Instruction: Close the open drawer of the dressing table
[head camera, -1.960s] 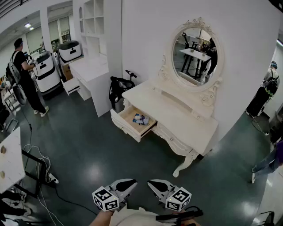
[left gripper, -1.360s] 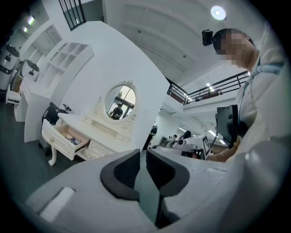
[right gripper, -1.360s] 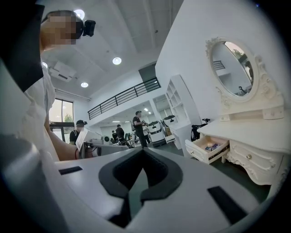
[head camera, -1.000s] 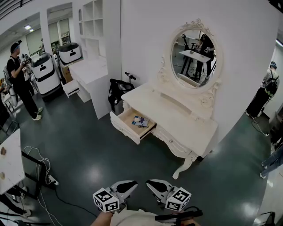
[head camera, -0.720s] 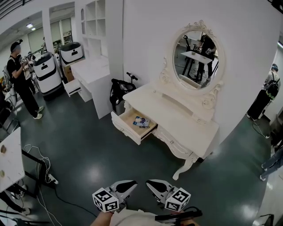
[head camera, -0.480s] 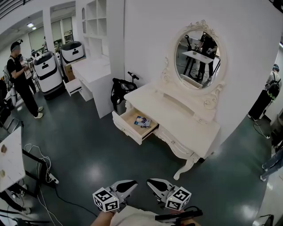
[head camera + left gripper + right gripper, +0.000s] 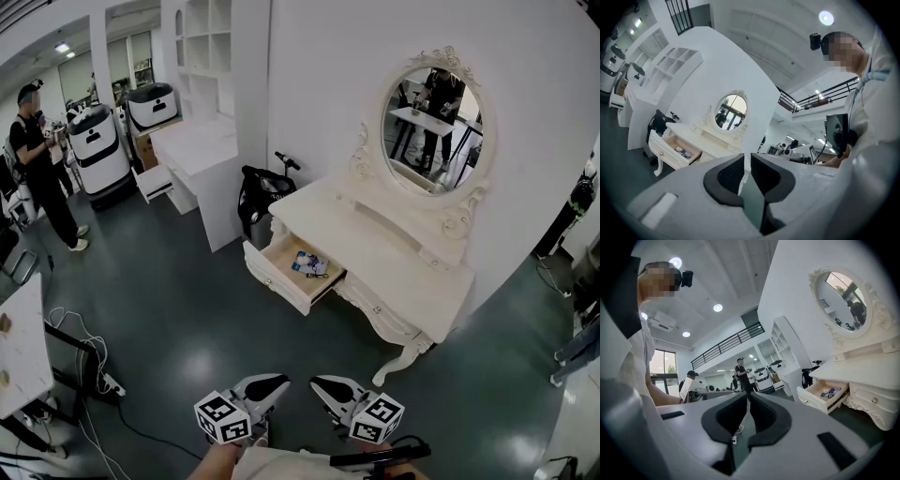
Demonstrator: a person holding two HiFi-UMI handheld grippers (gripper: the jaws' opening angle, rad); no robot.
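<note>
The white dressing table [image 7: 394,272] with an oval mirror [image 7: 433,117] stands against the wall. Its left drawer [image 7: 278,274] is pulled out, with small items [image 7: 310,263] lying inside. In the head view both grippers sit at the bottom edge, well short of the table across the dark floor. My left gripper [image 7: 275,382] and right gripper [image 7: 317,382] point toward it, jaws drawn together and empty. The left gripper view has the drawer [image 7: 675,150] far off past the left gripper [image 7: 747,158]. In the right gripper view the drawer [image 7: 824,395] lies right of the right gripper [image 7: 747,395].
A black scooter with a bag [image 7: 262,192] stands just left of the dressing table. Beyond it are a white desk [image 7: 192,150] with shelves and white machines [image 7: 98,145]. A person [image 7: 37,159] stands far left. Cables [image 7: 89,370] trail beside a white table [image 7: 14,352].
The dressing table has shifted right and grown slightly in the head view as I came nearer. Both grippers keep their place at the bottom edge. The person far left has walked a little.
</note>
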